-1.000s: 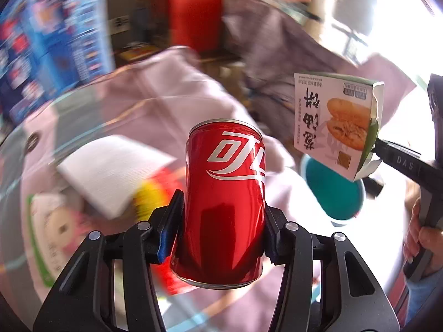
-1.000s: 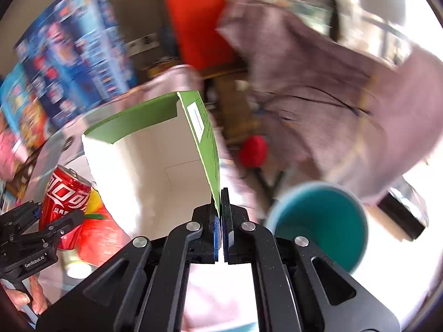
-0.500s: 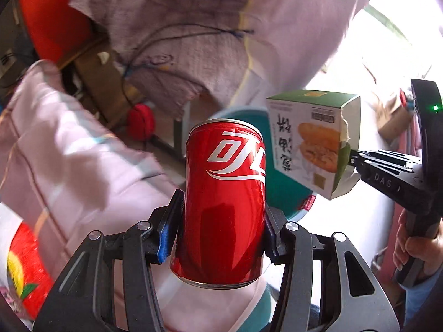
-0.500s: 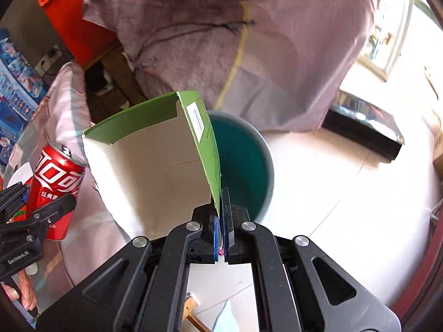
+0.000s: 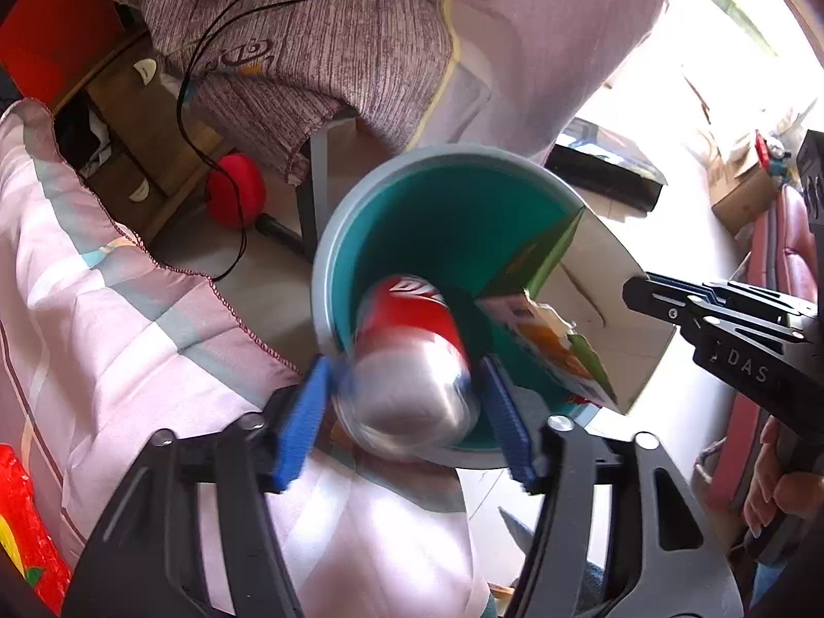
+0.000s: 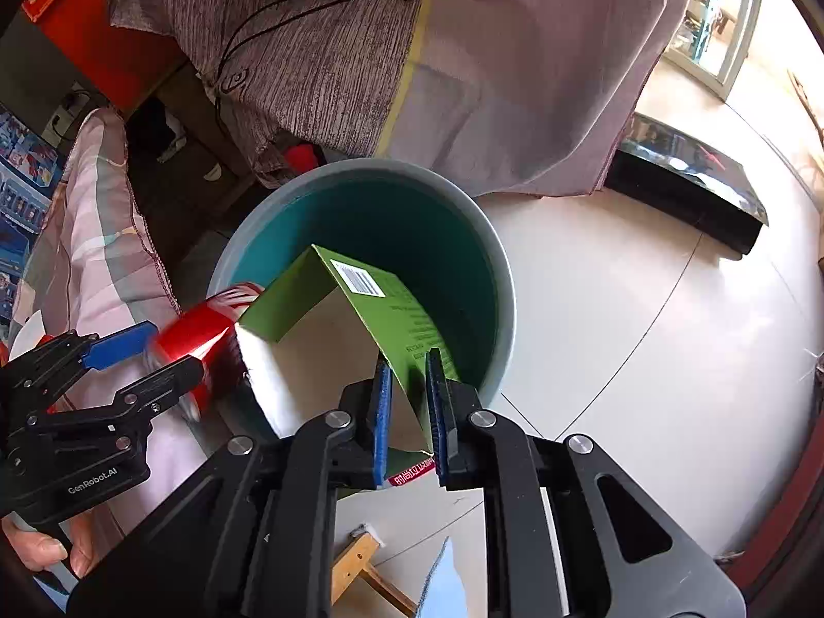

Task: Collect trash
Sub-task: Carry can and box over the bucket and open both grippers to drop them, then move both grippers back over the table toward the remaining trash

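A teal bin with a grey rim [image 5: 329, 237] [image 6: 494, 257] stands on the floor below both grippers. My left gripper [image 5: 401, 391] is open; the red cola can [image 5: 412, 360] [image 6: 201, 329] is blurred, tipped over and falling between its blue pads into the bin. My right gripper [image 6: 409, 401] is open; the green and white food box [image 6: 335, 340] [image 5: 546, 340] slips loose from between its pads into the bin mouth. The right gripper also shows in the left wrist view [image 5: 638, 291], and the left gripper in the right wrist view [image 6: 149, 350].
A pink checked cloth [image 5: 103, 309] covers the table edge at left. A purple-grey cloth [image 6: 360, 51] with a black cable hangs behind the bin. A red round object [image 5: 234, 195] and a black flat device [image 6: 690, 180] lie on the pale tiled floor.
Both grippers have tilted down over the bin and opened. The can and the box, held half a second ago, have come loose and are dropping in.
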